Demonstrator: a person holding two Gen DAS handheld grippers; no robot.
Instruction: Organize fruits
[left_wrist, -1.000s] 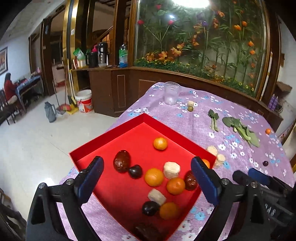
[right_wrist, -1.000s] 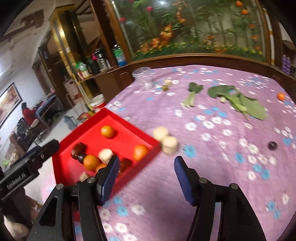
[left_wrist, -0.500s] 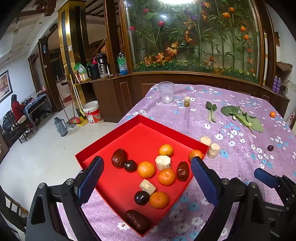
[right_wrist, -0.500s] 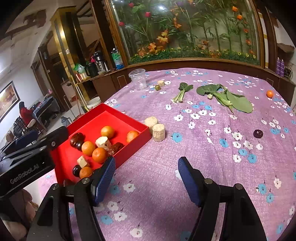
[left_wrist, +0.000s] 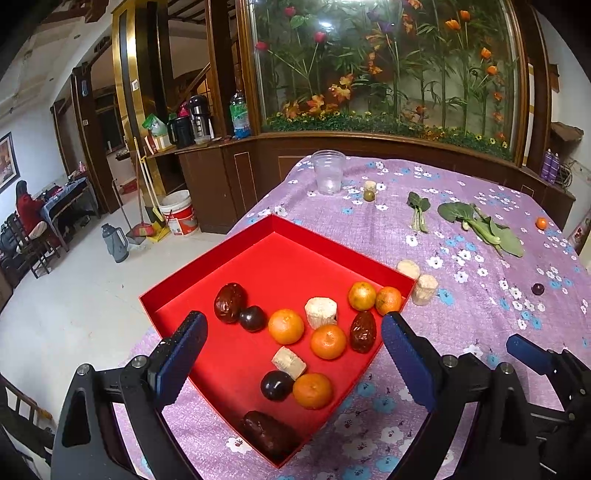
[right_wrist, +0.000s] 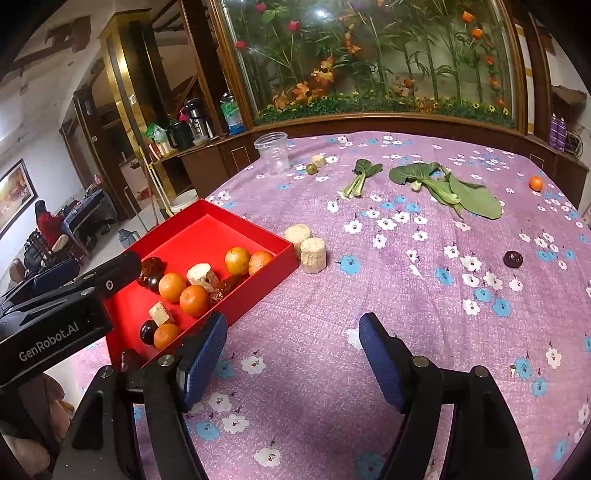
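Note:
A red tray (left_wrist: 280, 225) (right_wrist: 192, 210) lies at the table's left corner. It holds several oranges (left_wrist: 286, 326), dark plums (left_wrist: 252, 318), brown dates (left_wrist: 229, 302) and pale chunks (left_wrist: 320, 312). My left gripper (left_wrist: 291, 354) is open and empty above the tray's near part. My right gripper (right_wrist: 291, 354) is open and empty over bare cloth right of the tray. Two pale chunks (right_wrist: 313, 249) stand just outside the tray. A dark plum (right_wrist: 513, 259) and an orange (right_wrist: 536, 183) lie far right.
A clear plastic cup (right_wrist: 275, 152), a small green fruit (right_wrist: 311, 169) and a pale chunk stand at the far edge. Green leafy vegetables (right_wrist: 447, 186) lie at the back right. The table has a purple flowered cloth (right_wrist: 369, 295); the floor drops off to the left.
Both grippers have pulled back and risen, so more of the tray and table shows. An orange in the tray has rolled toward its right corner. Both stay open and empty.

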